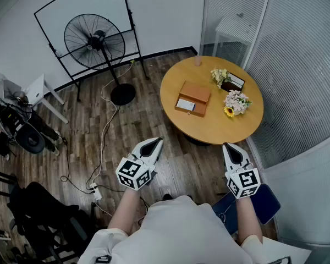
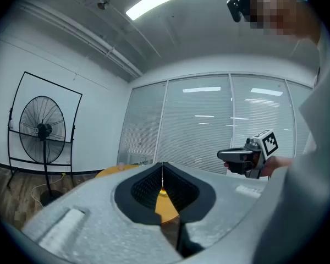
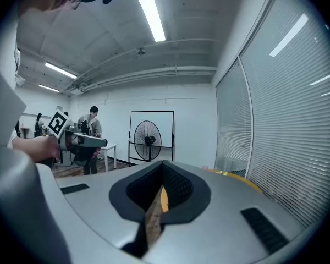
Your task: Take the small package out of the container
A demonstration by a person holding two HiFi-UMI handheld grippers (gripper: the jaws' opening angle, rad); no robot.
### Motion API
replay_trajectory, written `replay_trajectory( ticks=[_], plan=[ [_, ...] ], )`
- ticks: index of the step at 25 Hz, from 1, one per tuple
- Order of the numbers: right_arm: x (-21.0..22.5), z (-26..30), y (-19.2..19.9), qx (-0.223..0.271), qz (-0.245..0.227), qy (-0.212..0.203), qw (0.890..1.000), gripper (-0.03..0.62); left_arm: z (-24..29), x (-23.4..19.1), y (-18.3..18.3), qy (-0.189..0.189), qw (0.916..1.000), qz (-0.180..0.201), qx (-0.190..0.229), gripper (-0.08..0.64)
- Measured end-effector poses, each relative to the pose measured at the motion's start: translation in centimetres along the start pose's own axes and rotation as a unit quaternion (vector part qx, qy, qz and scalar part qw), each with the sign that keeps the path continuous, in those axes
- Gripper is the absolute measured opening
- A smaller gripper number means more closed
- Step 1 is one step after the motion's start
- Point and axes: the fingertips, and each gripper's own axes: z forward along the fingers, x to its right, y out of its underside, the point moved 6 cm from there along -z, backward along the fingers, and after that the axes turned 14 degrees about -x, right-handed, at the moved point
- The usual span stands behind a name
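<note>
A brown box [image 1: 194, 94] lies on the round wooden table [image 1: 209, 126], with a white flat rectangle [image 1: 185, 104] at its near side. Whether that is the small package I cannot tell. Both grippers hang over the floor, short of the table's near edge and apart from the box. My left gripper [image 1: 155, 142] [image 2: 163, 165] has its jaws together with nothing between them. My right gripper [image 1: 227, 146] [image 3: 163, 163] is likewise shut and empty. Each gripper view shows the other gripper, the right gripper [image 2: 247, 157] and the left gripper [image 3: 80, 142], held in a hand.
Two flower bunches [image 1: 236, 102] and a small frame [image 1: 232, 82] sit at the table's right. A standing fan [image 1: 94, 41] and floor cables [image 1: 102, 147] are to the left. Blinds on glass walls [image 1: 297, 65] close off the right. A seated person [image 1: 0, 89] is at far left.
</note>
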Motion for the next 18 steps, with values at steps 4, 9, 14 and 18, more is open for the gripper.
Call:
replay_trajectory(
  ticks=[4, 9, 14, 18],
  plan=[
    [0.0, 0.4, 0.0, 0.001, -0.001, -0.001, 1.000, 0.002, 0.5, -0.2, -0.1, 0.003, 1.0000, -0.002, -0.002, 0.020],
    [-0.4, 0.7, -0.1, 0.000, -0.005, -0.005, 1.000, 0.002, 0.3, -0.3, 0.0, 0.003, 1.0000, -0.005, -0.002, 0.020],
    [-0.6, 1.2, -0.1, 0.002, 0.001, -0.003, 1.000, 0.002, 0.5, -0.5, 0.4, 0.007, 0.9999, -0.004, -0.007, 0.020],
    [-1.2, 1.5, -0.5, 0.002, 0.002, 0.004, 1.000, 0.002, 0.2, -0.9, 0.4, 0.011, 0.9999, -0.004, -0.011, 0.020]
  ],
)
